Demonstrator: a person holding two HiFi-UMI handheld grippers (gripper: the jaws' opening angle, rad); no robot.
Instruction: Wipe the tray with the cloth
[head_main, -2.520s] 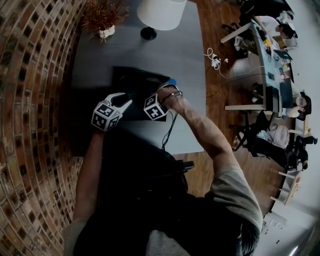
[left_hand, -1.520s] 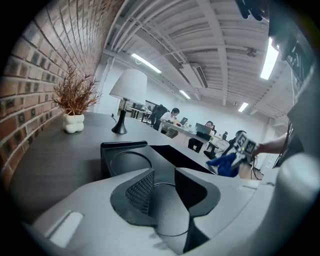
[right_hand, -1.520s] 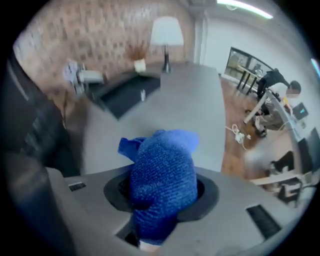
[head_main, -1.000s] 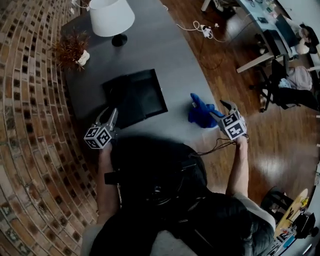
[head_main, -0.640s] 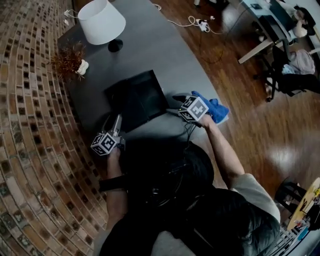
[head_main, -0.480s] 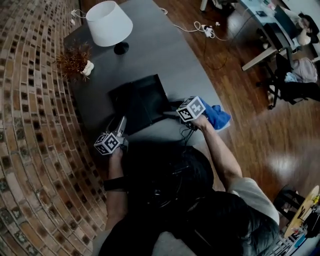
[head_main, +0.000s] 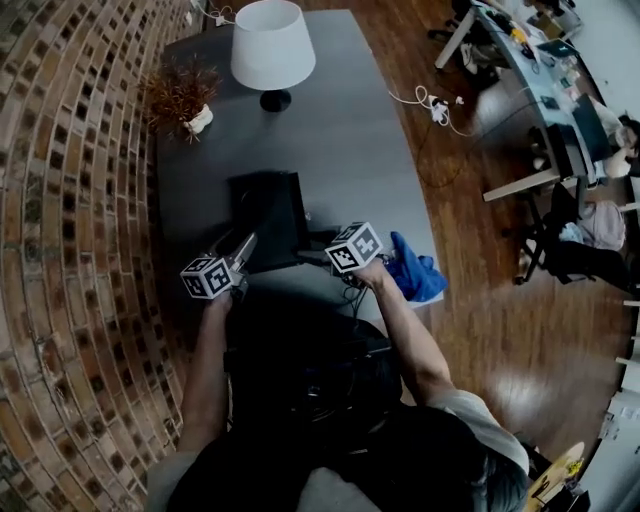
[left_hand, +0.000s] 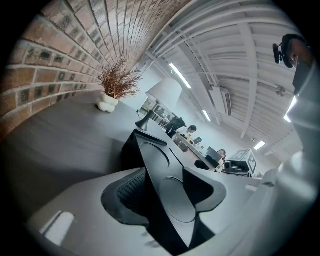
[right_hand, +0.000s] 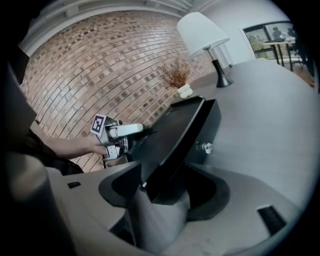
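Near edge of the grey surface (head_main: 350, 130), lower centre of the head view: both grippers are on the tray, neither on the cloth.

Left gripper (head_main: 244, 244), left of centre. Its jaws have just widened and are clamped on the near left rim of the flat black rectangular tray (head_main: 268, 212). Its own view shows the rim wedged between the two ribbed pads.

Right gripper (head_main: 310, 257), centre. Its jaws have just been closing with the tray's near right corner between them. The pads appear to press on it, so I read this as grasping, perhaps lightly. In the right gripper view the tray looks tipped, with this side raised off the surface.

Crumpled blue cloth (head_main: 412, 268), right of centre, just behind the right hand. It lies loose at the surface's right edge, apart from the tray and unheld.

Farther up: a white-shaded table lamp (head_main: 272, 45) at upper centre, and a dried brown plant in a small white pot (head_main: 185, 95) at upper left beside the brick wall (head_main: 70, 200).

Judgement: the step in hand is handling the tray, lifting or shifting it two-handed. No wiping stroke is possible while the cloth lies free. The next move calls for an even grip on both sides so the tray does not twist. After that, one gripper must let go and fetch the cloth.
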